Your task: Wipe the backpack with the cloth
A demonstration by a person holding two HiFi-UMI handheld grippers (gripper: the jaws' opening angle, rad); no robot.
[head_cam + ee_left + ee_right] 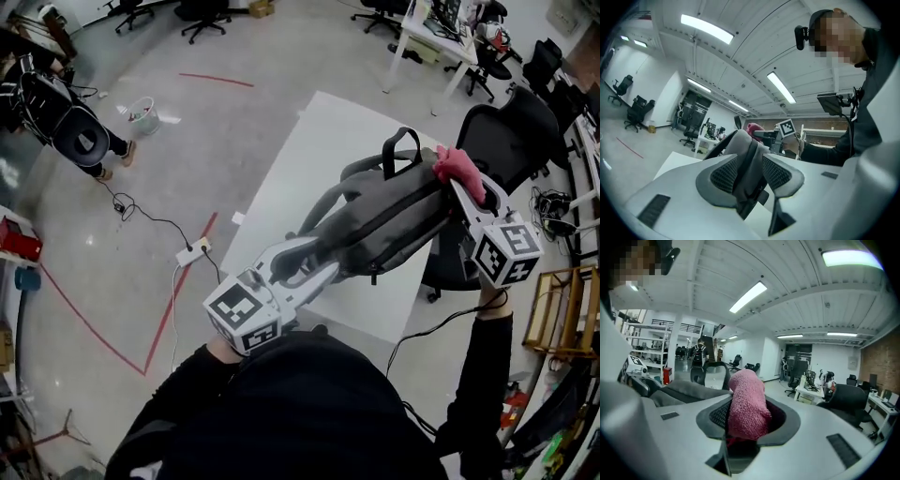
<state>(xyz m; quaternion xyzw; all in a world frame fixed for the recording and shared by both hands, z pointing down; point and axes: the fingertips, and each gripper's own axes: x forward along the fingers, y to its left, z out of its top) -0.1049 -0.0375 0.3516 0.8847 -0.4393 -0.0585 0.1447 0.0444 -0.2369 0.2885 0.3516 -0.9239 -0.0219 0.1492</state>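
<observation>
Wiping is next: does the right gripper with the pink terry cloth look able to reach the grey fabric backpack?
Probably yes: the right gripper holds the pink terry cloth beside the grey fabric backpack, nothing between.

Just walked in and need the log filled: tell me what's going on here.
A person works with a gripper in each hand. The left gripper is clamped on a fold of the grey backpack, holding it over the white table. The right gripper grips a pink cloth at the backpack's top end. Whether the cloth touches the fabric cannot be told.
</observation>
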